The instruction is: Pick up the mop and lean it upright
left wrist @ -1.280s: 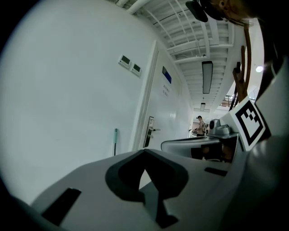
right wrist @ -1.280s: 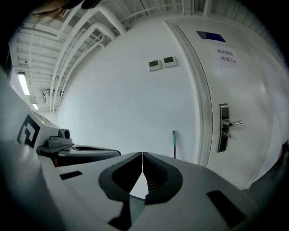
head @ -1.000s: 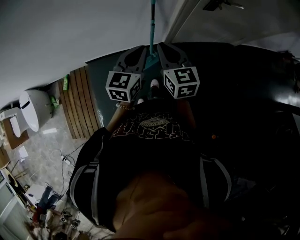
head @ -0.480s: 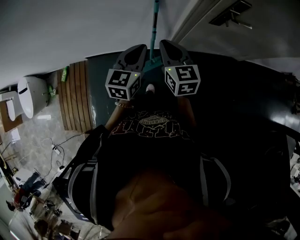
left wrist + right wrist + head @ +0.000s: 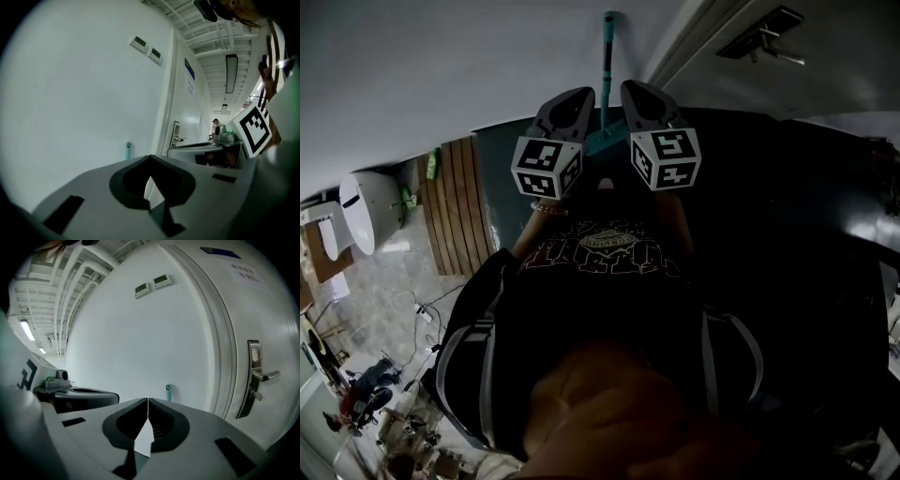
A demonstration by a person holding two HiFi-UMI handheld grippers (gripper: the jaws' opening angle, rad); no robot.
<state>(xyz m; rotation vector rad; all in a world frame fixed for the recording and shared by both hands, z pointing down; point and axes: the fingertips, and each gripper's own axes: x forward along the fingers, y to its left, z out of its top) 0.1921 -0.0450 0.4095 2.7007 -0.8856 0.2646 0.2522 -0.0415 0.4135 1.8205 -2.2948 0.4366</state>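
Note:
The mop's teal handle (image 5: 607, 66) stands upright against the white wall, its top end showing in the head view. Its teal base (image 5: 602, 142) sits on the dark floor between my two grippers. The left gripper (image 5: 578, 94) and the right gripper (image 5: 633, 86) flank the handle without holding it. Both are shut and empty. Just the tip of the handle (image 5: 127, 150) rises above the left gripper (image 5: 150, 157) in the left gripper view. The same tip (image 5: 168, 392) shows beyond the shut right gripper (image 5: 148, 399) in the right gripper view.
A white door with a metal lever handle (image 5: 260, 376) is to the right of the mop. A wooden slatted panel (image 5: 455, 202) and a white appliance (image 5: 370, 202) lie at the left. Cables and clutter (image 5: 384, 412) cover the tiled floor at lower left. Two wall controls (image 5: 152, 285) hang high.
Both grippers have risen slightly in the head view. The view has tilted, so the top end of the mop handle now shows against the wall.

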